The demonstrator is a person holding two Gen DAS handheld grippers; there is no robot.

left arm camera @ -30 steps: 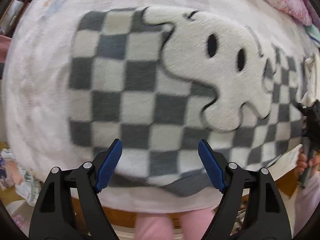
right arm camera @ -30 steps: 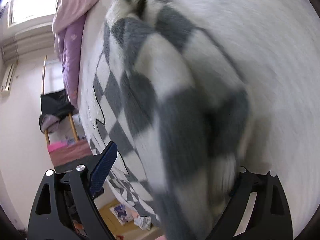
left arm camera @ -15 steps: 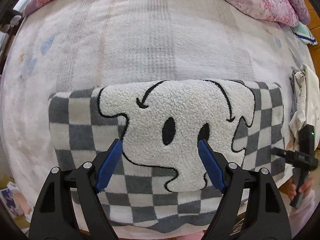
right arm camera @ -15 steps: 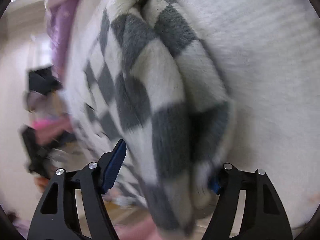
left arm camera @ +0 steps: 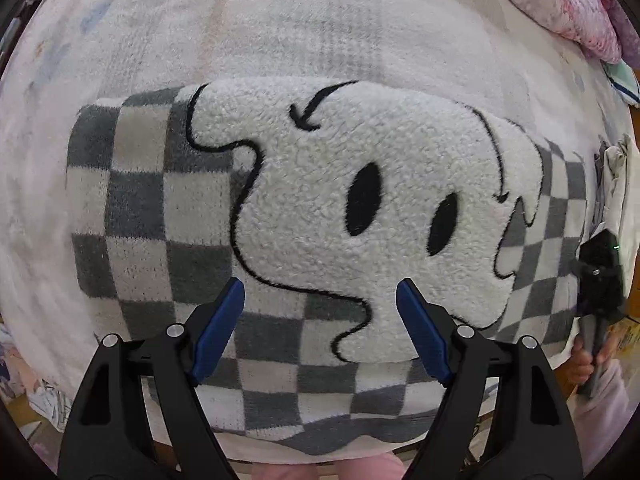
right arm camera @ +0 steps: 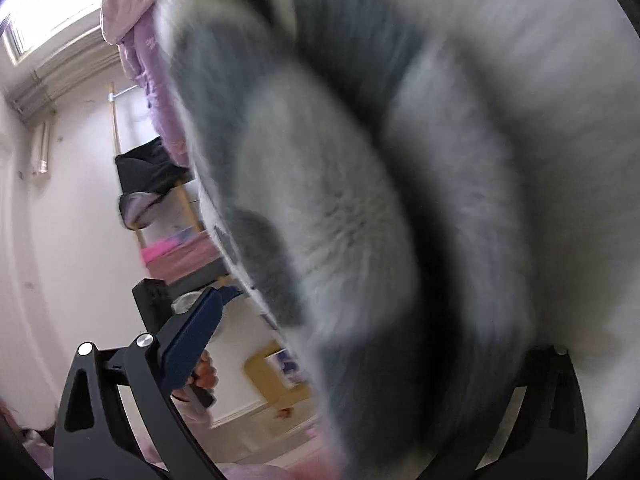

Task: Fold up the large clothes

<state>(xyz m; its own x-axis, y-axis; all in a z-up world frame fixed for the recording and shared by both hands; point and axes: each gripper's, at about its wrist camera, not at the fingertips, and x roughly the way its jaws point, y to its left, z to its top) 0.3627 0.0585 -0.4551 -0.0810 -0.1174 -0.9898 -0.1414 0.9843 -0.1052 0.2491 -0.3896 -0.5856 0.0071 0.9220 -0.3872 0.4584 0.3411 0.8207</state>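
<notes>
Bed (left arm camera: 280,32) | sweater (left arm camera: 320,220) flat (under left fingers (left arm camera: 218,328)), untouched

We are finding no readable text, label, brand or number in either view; the checkered garment (left arm camera: 168,216) is showing only a drawn ghost figure (left arm camera: 360,216).

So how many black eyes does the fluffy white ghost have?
2. One black oval eye sits mid-face on the fluffy white ghost patch; the other black oval eye is right of it, slightly lower. None seem hidden.
</notes>
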